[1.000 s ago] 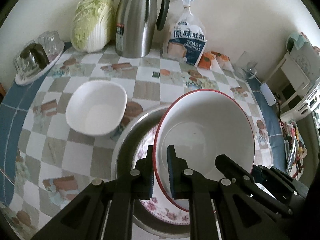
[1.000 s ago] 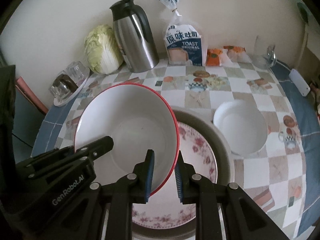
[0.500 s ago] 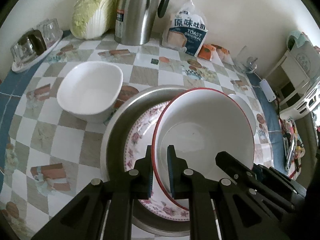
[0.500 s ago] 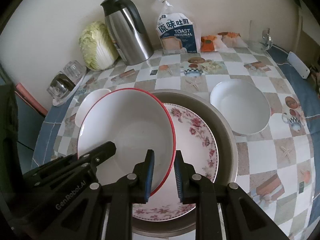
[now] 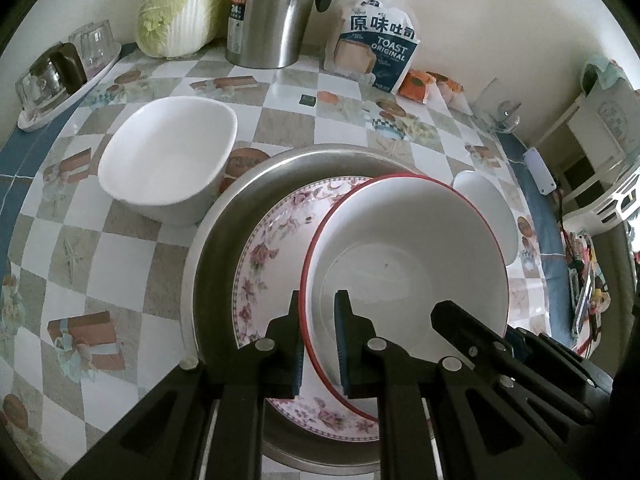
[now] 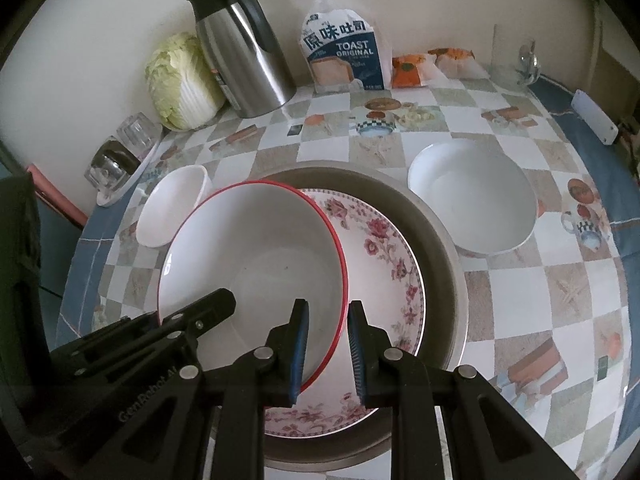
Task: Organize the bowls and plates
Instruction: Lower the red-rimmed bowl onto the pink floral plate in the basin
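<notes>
Both grippers clamp one red-rimmed bowl [image 5: 408, 264] by its near edge: the left gripper [image 5: 318, 340] pinches the rim at the bowl's left side, jaws nearly together, and the right gripper [image 6: 328, 344] pinches the rim at its right side, jaws narrow with the wall between the pads. The bowl sits tilted over a floral plate [image 6: 384, 248], which lies inside a steel basin [image 6: 440, 240] on the tabletop [image 5: 132, 248]. Whether the bowl's underside touches the plate cannot be told. The bowl covers the plate's left part as the right wrist sees it, leaving a crescent of floral rim bare toward the basin's right wall.

A white square bowl [image 5: 168, 160] stands just beside the basin's left edge, and a shallow white bowl [image 6: 472, 196] just beside its right edge, so both flanks are tight. Behind the basin a strip of checked tabletop lies open before the thermos [image 6: 244, 48], cabbage [image 6: 180, 80] and toast bag [image 6: 344, 56] along the wall. A glass tray [image 5: 60, 80] sits at the far left edge.
</notes>
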{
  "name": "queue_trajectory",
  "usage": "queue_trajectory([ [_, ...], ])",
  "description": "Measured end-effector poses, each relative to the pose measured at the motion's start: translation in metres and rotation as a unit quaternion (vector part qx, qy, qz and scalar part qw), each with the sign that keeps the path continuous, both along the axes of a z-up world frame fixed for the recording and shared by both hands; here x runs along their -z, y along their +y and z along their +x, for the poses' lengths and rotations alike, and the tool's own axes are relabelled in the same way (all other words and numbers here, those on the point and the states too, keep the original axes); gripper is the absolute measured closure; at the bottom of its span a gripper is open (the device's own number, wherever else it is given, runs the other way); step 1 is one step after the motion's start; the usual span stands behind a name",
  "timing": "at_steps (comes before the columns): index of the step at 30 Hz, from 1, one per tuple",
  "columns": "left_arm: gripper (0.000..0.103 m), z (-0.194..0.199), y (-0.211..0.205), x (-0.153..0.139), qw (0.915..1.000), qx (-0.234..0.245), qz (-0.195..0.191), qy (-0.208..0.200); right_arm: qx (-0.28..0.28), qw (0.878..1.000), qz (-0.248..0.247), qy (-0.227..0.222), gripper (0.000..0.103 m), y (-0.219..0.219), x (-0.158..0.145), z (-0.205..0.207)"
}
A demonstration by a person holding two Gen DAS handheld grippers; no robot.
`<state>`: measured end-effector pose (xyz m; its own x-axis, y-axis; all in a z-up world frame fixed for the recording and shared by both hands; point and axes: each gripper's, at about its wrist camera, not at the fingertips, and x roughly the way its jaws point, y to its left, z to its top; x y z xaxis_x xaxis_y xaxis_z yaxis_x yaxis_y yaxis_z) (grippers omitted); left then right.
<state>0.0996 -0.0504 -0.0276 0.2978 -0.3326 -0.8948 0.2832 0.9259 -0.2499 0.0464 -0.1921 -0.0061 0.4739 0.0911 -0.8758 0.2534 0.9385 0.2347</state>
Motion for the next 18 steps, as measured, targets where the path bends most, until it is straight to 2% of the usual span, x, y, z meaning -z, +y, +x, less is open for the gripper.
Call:
queue_trajectory([
  [18, 0.091, 0.004, 0.000, 0.008, 0.9999, -0.006, 0.006, 0.010, -0.003, 1.000, 0.008, 0.015, 0.081, 0.000, 0.011, 0.004],
])
